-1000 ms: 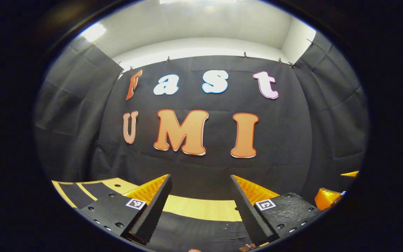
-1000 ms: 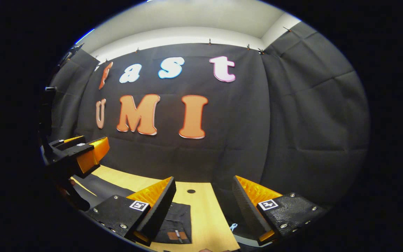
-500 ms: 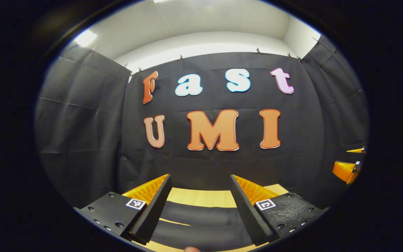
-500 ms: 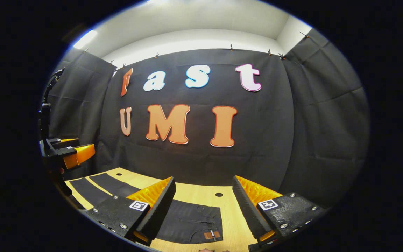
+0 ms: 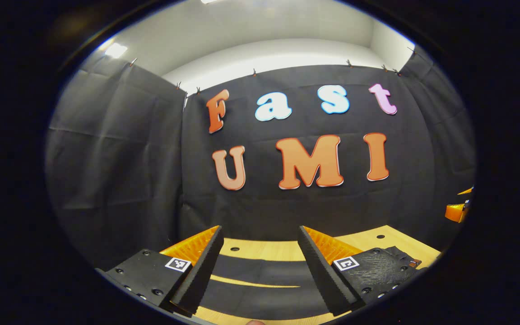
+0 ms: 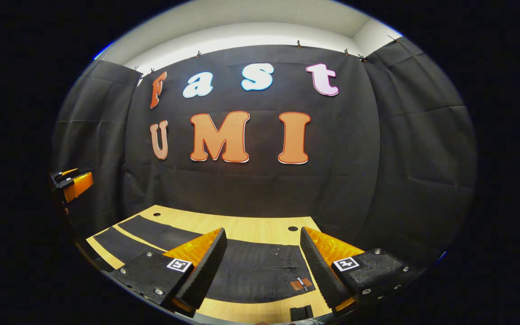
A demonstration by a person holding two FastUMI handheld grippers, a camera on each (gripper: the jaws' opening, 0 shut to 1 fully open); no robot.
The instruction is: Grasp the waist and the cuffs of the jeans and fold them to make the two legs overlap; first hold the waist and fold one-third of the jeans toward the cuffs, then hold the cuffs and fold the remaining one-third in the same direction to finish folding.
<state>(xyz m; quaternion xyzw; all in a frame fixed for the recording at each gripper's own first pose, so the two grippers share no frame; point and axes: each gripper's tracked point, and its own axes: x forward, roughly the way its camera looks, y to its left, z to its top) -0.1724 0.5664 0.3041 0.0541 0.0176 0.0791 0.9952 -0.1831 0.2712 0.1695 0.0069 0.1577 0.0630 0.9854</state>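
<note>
Black jeans (image 6: 251, 266) lie flat on the wooden table (image 6: 224, 221). Their waist, with a brown patch (image 6: 300, 284), is toward the right and the two legs (image 6: 142, 230) run off to the left, side by side. My right gripper (image 6: 263, 232) hovers open above the waist end, holding nothing. My left gripper (image 5: 260, 231) is open over the legs (image 5: 260, 271), where a thin strip of table shows between them. The left gripper (image 6: 72, 185) also appears at the left edge of the right gripper view, and the right gripper (image 5: 456, 211) at the right edge of the left gripper view.
Black cloth walls close the booth behind and on both sides. The table has small round holes (image 6: 292, 228) near its far edge. A small black object (image 6: 300, 312) sits at the table's near edge, below the waist.
Both views have swung and tipped down, so more of the jeans and table shows. The two grippers have moved farther apart. Both stay open.
</note>
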